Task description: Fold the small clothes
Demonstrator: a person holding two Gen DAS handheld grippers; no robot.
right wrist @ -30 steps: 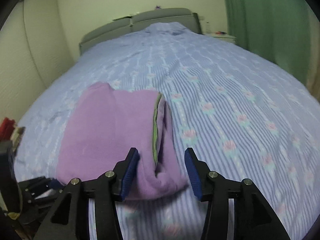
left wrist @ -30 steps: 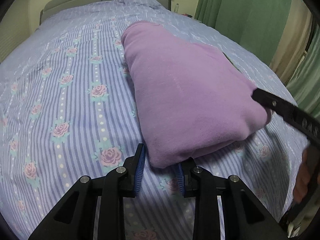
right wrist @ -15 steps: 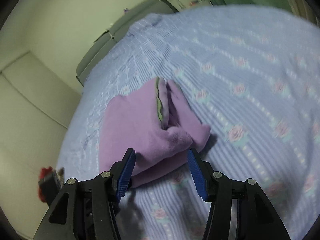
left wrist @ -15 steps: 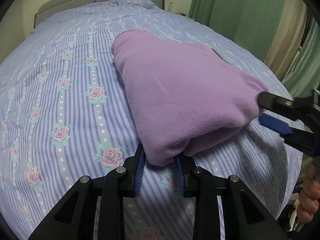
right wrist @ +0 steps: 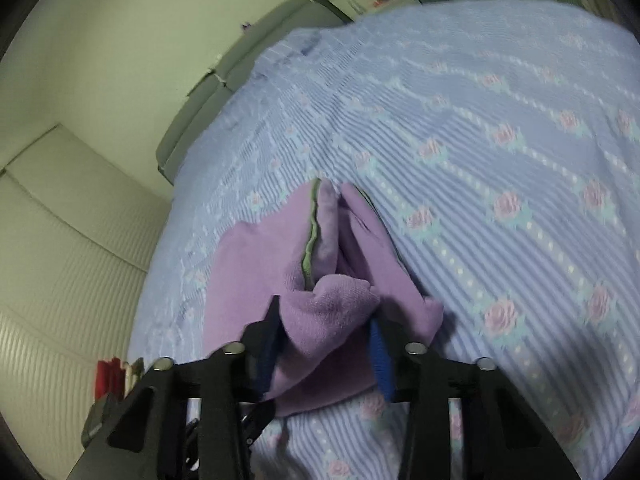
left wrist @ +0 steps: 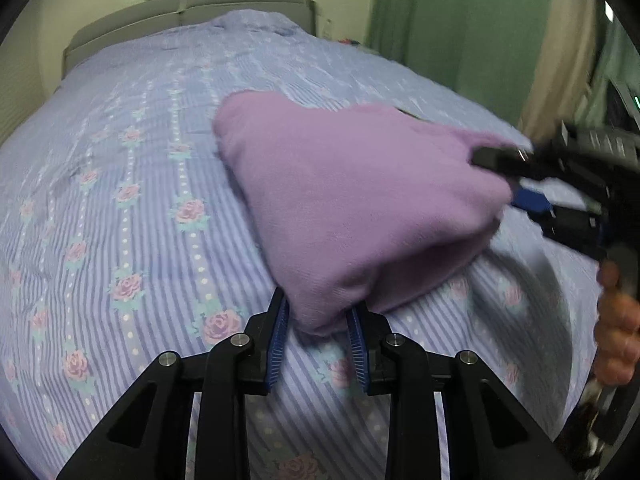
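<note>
We note a soft, fleecy purple garment (left wrist: 360,208), folded into a thick wedge with a green trim edge, lying on the bed (left wrist: 120,200) with its striped, rose-print sheet. Left gripper (left wrist: 318,330) is clamped narrowly on the garment's near corner. Right gripper (right wrist: 324,344) is closing around a bunched fold, cloth between its blue pads.

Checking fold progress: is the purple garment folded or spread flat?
Folded. The garment lies as a thick bundle on the bed, layered edges showing.

the right claw (right wrist: 326,334) has rolled and is closing on the purple garment's (right wrist: 328,312) corner.
</note>
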